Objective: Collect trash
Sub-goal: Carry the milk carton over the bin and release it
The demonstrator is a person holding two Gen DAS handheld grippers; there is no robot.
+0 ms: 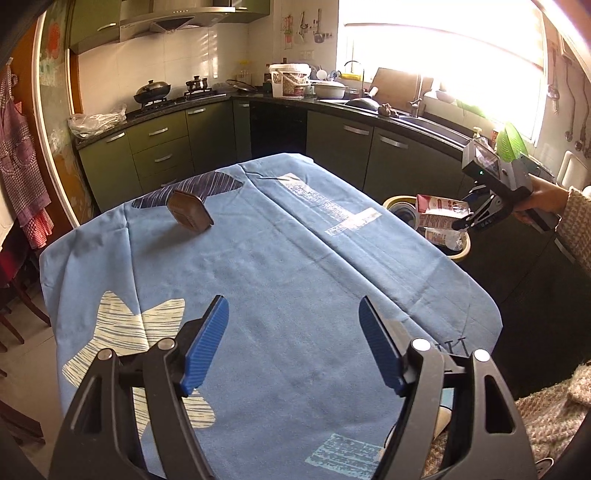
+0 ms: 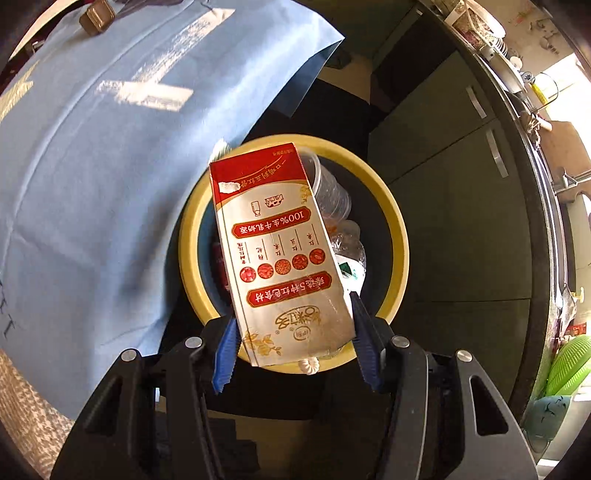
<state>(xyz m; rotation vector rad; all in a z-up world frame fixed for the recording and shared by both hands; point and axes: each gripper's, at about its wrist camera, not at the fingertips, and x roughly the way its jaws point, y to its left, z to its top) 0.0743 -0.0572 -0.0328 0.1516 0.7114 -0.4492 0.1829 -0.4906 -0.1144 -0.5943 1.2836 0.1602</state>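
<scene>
My right gripper [image 2: 295, 339] is shut on a red and silver milk carton [image 2: 277, 251], which hangs straight above the yellow-rimmed trash bin [image 2: 397, 236]. Clear plastic cups [image 2: 328, 192] and crumpled wrappers lie inside the bin. In the left wrist view the same carton [image 1: 439, 216] is pinched by the right gripper [image 1: 467, 221] over the bin [image 1: 393, 202] beside the table. My left gripper [image 1: 293, 343] stands open over the blue tablecloth [image 1: 280, 258], nothing between its blue pads. A small brown box [image 1: 190, 216] sits tilted at the far left of the table, also the brown box [image 2: 96, 16] in the right wrist view.
Dark green kitchen cabinets [image 1: 340, 144] and a black counter run behind and right of the table. A sink [image 1: 432, 123] sits under the bright window. A chair [image 1: 14, 325] stands left of the table. A person's knit sleeve [image 1: 576, 225] holds the right gripper.
</scene>
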